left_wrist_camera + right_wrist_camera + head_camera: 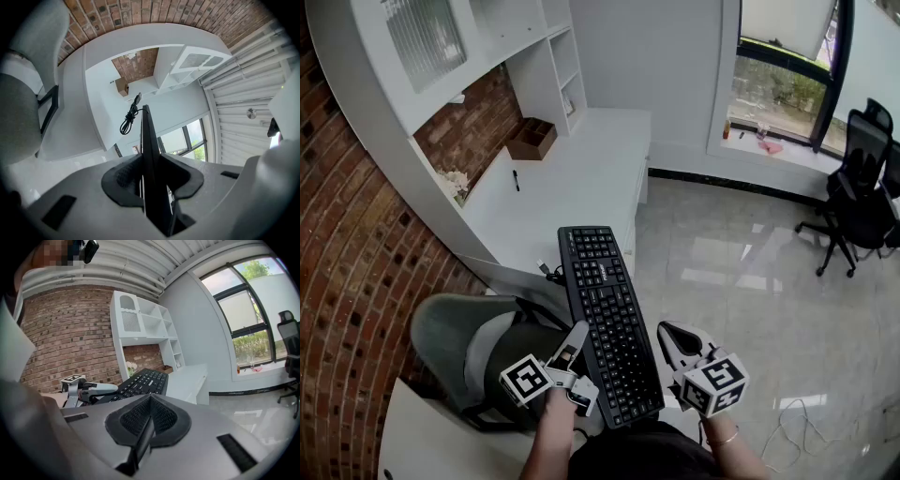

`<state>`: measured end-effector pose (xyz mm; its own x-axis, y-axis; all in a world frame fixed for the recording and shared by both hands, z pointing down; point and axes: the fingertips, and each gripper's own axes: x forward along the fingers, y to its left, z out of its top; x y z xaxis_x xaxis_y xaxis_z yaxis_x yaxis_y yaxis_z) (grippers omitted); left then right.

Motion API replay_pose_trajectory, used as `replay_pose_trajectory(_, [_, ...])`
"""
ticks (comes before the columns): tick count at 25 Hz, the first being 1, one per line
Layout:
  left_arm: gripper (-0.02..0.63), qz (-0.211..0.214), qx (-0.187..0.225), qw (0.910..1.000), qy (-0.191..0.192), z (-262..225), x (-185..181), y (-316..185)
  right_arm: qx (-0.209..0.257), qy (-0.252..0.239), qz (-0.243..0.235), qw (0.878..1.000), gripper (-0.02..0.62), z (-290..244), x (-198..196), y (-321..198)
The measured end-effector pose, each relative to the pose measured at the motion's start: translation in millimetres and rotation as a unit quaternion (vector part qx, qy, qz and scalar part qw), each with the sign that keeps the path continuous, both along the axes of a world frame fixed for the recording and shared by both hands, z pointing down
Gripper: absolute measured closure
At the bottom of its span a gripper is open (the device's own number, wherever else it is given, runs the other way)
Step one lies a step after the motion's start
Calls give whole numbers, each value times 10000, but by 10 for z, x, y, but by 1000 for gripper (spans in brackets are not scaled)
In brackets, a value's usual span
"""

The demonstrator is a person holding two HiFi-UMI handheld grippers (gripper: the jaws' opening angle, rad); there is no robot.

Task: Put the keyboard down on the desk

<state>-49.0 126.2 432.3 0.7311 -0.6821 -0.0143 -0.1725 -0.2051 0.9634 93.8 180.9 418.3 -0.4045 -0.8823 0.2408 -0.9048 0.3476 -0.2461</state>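
A brick wall [347,234] and a white desk [572,178] are seen at left. The left gripper [578,339] is clamped on the long edge of the black keyboard [605,314], which is held aloft near the desk's end. Its white key legends cannot be read. The right gripper [670,336] is closed and empty, just beside it.

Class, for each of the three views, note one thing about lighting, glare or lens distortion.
Head view: daylight from the window reflects in pale patches off the glossy floor; the keyboard is sharp. Left gripper view: strong fisheye bends the brick wall into an arc, with black corners. Right gripper view: same bending, and the window is the brightest area.
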Motion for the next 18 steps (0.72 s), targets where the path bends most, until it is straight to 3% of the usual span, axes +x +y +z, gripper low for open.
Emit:
replay_pose_trajectory(2, [492, -30, -14, 9999, -153, 49, -17, -1, 1, -13, -8, 10000, 591, 1, 26, 4])
replay_pose_trajectory(6, [492, -80, -38, 10000, -5, 26, 40, -12, 37, -55, -22, 10000, 591, -10, 83, -18])
replay_pose_trajectory(8, [492, -109, -28, 9999, -115, 54, 42, -14, 63, -39, -52, 10000, 591, -11, 105, -21])
replay_pose_trajectory(10, [492, -144, -4, 9995, -288, 95, 31, -13, 92, 8, -138, 9999, 591, -10, 107, -21])
replay_pose_trajectory(18, [492, -362, -8, 9987, -358, 119, 75, -28, 181, 78, -453, 9988, 591, -104, 144, -97])
